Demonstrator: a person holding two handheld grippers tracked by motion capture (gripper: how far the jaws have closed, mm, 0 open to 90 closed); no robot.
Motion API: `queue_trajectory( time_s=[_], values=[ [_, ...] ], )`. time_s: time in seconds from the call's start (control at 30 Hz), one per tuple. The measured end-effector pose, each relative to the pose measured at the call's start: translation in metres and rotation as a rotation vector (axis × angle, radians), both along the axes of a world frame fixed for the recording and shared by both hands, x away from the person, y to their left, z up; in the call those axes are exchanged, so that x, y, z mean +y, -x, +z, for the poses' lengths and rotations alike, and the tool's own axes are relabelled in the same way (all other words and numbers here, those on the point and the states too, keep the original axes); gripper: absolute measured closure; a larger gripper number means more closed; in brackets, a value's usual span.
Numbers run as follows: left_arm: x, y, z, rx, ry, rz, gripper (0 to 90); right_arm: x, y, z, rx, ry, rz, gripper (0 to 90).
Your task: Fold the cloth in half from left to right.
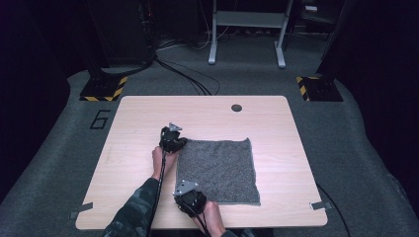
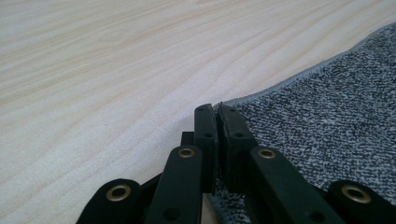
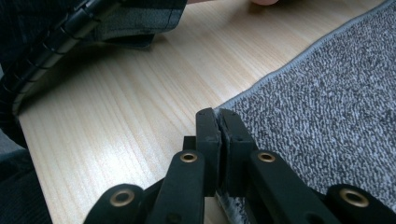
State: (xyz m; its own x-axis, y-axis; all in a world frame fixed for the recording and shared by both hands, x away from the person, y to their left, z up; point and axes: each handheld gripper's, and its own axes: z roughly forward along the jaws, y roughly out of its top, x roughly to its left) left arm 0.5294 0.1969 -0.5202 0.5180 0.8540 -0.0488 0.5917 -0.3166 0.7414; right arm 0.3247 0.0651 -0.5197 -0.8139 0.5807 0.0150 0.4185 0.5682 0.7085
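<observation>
From above, the right tool (image 1: 190, 200) sits at the near left corner of the grey towel (image 1: 220, 170), which lies flat on the counter (image 1: 138, 118); the left tool (image 1: 173, 140) is at the far left corner. The gripper views add the detail: each tool's jaws are clamped on the towel's hemmed edge.

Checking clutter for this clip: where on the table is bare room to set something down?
Bare wood runs along the table's far edge behind the grey towel, broken by a small round hole, and down both sides. Crowded: the towel's left edge, where the left tongs and right tongs pinch its corners.
</observation>
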Motion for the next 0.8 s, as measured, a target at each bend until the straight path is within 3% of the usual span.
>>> queue_trajectory(
  time_s=[0.1, 0.17, 0.3, 0.43, 0.8],
  values=[
    [0.001, 0.001, 0.003, 0.005, -0.013, -0.001, 87.0, -0.003, 0.002, 0.0, -0.009, -0.028, 0.005, 87.7],
    [0.002, 0.001, 0.004, 0.006, -0.003, 0.005, 87.0, -0.005, 0.004, 0.002, 0.0, -0.03, 0.004, 87.7],
    [0.003, 0.003, 0.011, -0.002, 0.005, 0.016, 87.1, -0.013, 0.009, 0.013, -0.032, -0.08, -0.001, 87.8],
    [0.003, 0.003, 0.021, -0.006, 0.005, 0.007, 87.1, -0.018, 0.009, 0.018, -0.033, -0.114, -0.011, 87.8],
    [0.007, 0.001, 0.043, -0.017, 0.002, 0.011, 87.1, -0.023, 0.015, 0.036, -0.078, -0.167, -0.004, 87.9]
  ],
)
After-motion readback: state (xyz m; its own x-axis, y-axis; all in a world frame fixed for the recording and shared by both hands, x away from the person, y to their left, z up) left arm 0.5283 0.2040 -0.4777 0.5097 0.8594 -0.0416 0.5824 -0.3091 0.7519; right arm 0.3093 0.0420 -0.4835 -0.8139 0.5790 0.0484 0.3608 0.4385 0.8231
